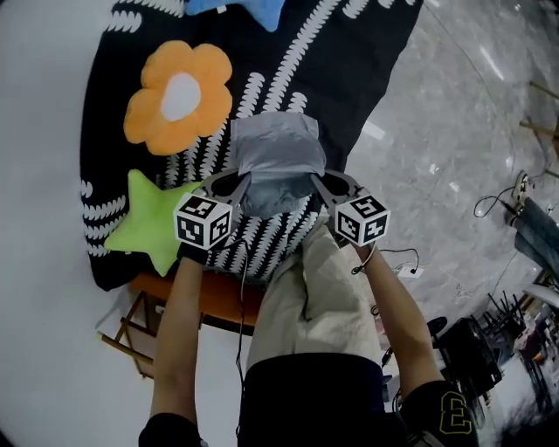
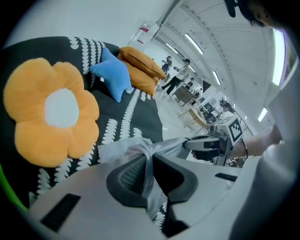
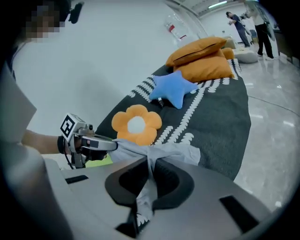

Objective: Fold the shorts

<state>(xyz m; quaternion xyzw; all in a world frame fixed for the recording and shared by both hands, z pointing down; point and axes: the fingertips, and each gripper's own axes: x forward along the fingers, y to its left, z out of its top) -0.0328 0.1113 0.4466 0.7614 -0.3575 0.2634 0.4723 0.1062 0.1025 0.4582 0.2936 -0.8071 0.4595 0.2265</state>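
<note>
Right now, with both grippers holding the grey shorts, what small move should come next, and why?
Probably carry the left gripper and right gripper forward together, laying the pinched edge over the far half: both are shut on the grey fabric shorts.

Lab hall with strip lights (image 2: 194, 43) and desks (image 2: 195, 115)

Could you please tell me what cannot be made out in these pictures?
Shorts: head view, gripped corners hidden by the left gripper and right gripper.
Blue star cushion: head view, cut off by the top edge.
Bottle: right gripper view, label too small to read.
</note>
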